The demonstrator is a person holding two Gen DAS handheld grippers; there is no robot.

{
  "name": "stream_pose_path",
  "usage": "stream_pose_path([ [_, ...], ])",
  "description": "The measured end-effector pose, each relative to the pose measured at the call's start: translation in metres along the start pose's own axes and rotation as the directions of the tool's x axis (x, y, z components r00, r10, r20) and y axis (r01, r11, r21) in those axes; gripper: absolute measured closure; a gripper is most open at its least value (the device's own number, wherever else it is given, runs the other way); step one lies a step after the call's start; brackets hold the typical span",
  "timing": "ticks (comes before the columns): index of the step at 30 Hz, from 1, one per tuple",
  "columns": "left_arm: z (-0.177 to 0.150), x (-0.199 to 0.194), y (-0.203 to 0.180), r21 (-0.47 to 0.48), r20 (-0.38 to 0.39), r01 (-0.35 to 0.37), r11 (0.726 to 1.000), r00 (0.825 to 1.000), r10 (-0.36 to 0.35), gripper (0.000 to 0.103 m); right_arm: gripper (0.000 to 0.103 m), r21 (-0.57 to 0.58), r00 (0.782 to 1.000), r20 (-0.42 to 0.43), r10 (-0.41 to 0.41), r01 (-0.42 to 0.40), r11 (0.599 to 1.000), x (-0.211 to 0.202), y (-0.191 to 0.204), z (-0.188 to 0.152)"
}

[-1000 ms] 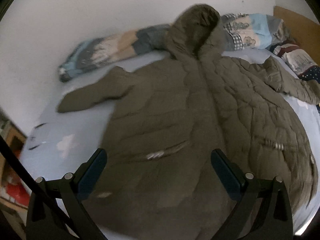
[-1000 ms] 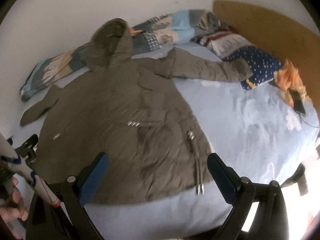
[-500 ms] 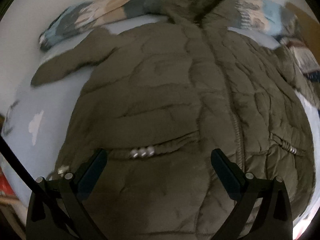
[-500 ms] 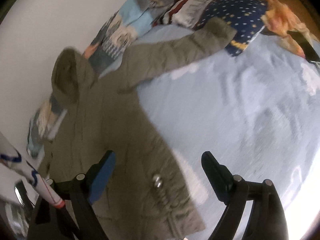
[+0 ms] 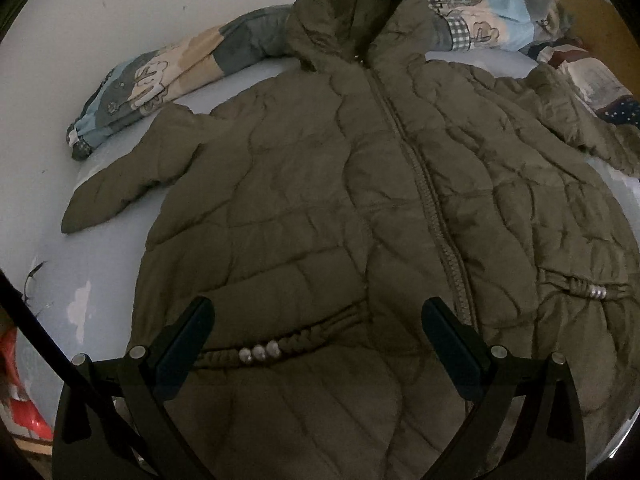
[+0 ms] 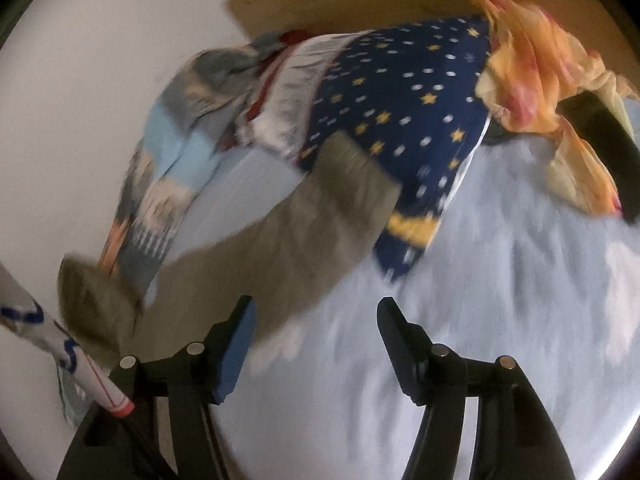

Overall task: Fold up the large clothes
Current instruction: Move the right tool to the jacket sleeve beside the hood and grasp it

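Pale blue bed [image 5: 48, 248] carries the olive jacket [image 5: 320, 208] flat, zipped, sleeves out; no fold is made yet. Left gripper [image 5: 318, 322] hovers with fingers spread and empty, while right gripper [image 6: 314, 322] nears the sleeve [image 6: 304, 232], its fingers closing on nothing.

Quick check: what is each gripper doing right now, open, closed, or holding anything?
Left gripper: open, empty, above the jacket.
Right gripper: jaws closing, nothing between them, near the jacket's sleeve.
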State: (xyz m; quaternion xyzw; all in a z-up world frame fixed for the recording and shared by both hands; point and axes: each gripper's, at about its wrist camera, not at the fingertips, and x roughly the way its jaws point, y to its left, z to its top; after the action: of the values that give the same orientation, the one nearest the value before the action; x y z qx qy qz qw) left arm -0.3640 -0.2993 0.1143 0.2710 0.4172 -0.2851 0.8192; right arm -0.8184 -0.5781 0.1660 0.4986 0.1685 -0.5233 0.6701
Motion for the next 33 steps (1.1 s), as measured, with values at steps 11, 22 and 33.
stream_pose_path([
  [11,-0.005,0.014,-0.006,-0.019,-0.014,-0.015,1.000,1.000,0.015,0.000,0.062,0.104,0.995,-0.034,-0.089,0.092,0.990,0.089,-0.033,0.054],
  [22,-0.009,0.004,0.001,-0.051,-0.003,0.000,0.999,1.000,0.000,0.000,0.089,0.140,0.990,0.135,-0.041,0.022,0.990,0.034,-0.023,0.065],
  [33,-0.010,-0.023,0.041,-0.126,0.054,0.000,0.992,0.999,0.007,0.000,0.089,-0.162,0.958,0.244,0.151,-0.113,0.980,-0.102,0.159,0.057],
])
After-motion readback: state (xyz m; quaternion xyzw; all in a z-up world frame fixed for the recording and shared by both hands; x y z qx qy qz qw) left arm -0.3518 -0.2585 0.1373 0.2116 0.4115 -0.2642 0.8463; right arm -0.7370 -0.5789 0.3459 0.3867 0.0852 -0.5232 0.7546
